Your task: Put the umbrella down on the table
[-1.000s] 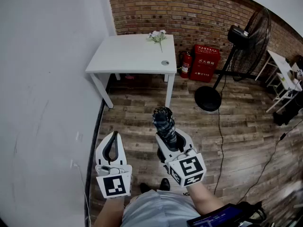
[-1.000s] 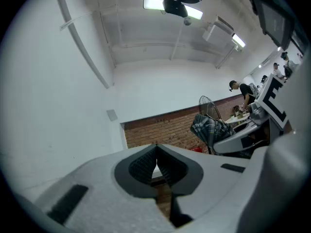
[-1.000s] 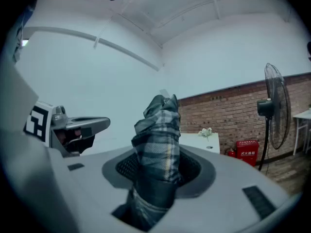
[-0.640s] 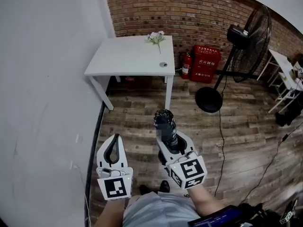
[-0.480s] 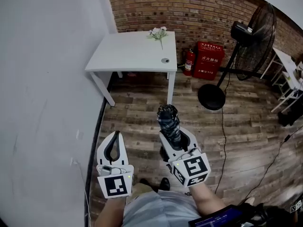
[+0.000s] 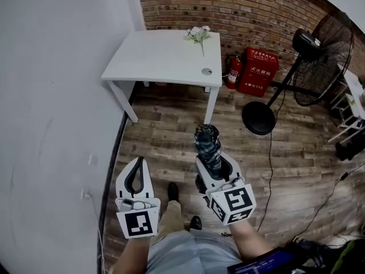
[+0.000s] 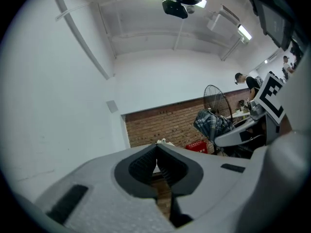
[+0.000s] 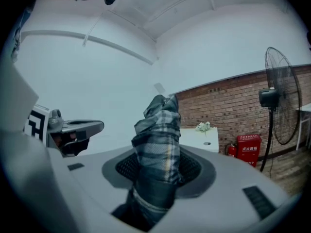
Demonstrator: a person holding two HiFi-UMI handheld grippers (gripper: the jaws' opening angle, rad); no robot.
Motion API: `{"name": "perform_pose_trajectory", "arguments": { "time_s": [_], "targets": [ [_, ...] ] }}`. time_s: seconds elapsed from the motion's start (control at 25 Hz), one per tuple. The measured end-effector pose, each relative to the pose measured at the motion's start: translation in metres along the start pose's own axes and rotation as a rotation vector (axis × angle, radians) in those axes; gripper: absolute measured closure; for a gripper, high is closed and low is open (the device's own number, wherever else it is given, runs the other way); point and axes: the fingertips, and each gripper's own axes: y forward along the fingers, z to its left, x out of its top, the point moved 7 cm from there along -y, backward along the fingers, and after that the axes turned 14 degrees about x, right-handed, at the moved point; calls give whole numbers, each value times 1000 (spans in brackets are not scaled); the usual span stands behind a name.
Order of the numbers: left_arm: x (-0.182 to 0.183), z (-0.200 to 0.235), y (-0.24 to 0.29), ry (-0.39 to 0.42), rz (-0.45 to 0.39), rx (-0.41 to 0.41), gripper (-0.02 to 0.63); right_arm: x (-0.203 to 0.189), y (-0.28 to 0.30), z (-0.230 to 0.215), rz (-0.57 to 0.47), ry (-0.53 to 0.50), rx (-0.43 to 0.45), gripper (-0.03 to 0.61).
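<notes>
1. R gripper was held out over the wooden floor, its fingers part-open and clamped on a folded plaid umbrella.
2. In the right gripper view the umbrella rose from between the ribbed pads, leaning slightly. The fabric bulged above the grip and a darker band sat just below it.
3. L gripper was beside it, a little apart. Its fingers were closed tip to tip w/ nothing between them (only a small gap lower down, behind the tips).
4. The left gripper view showed the umbrella off to the right, in the other gripper.
5. The white table stood ahead against the brick wall, well apart from both grippers, so the umbrella was in the air and not on it.
6. On the table: a small bunch of white flowers at the far edge and a small round fitting near the front right corner.
7. To the table's right, a red fire extinguisher stood by a red box. A black pedestal fan stood further right.
8. A white wall filled the left of the head view.
</notes>
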Motion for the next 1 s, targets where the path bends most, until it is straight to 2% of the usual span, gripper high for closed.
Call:
{"name": "perform_pose_trajectory", "arguments": {
  "time_s": [0.32, 0.72, 1.0],
  "targets": [
    [-24, 37, 102, -17, 29, -6, 606, 5, 98, -42, 44, 8, -20, 396],
    [-18, 88, 210, -38, -29, -12, 606, 42, 209, -69, 22, -28, -29, 396],
    [-18, 101, 263, -32, -73, -41, 606, 61, 250, -91, -18, -52, -64, 396]
  ]
}}
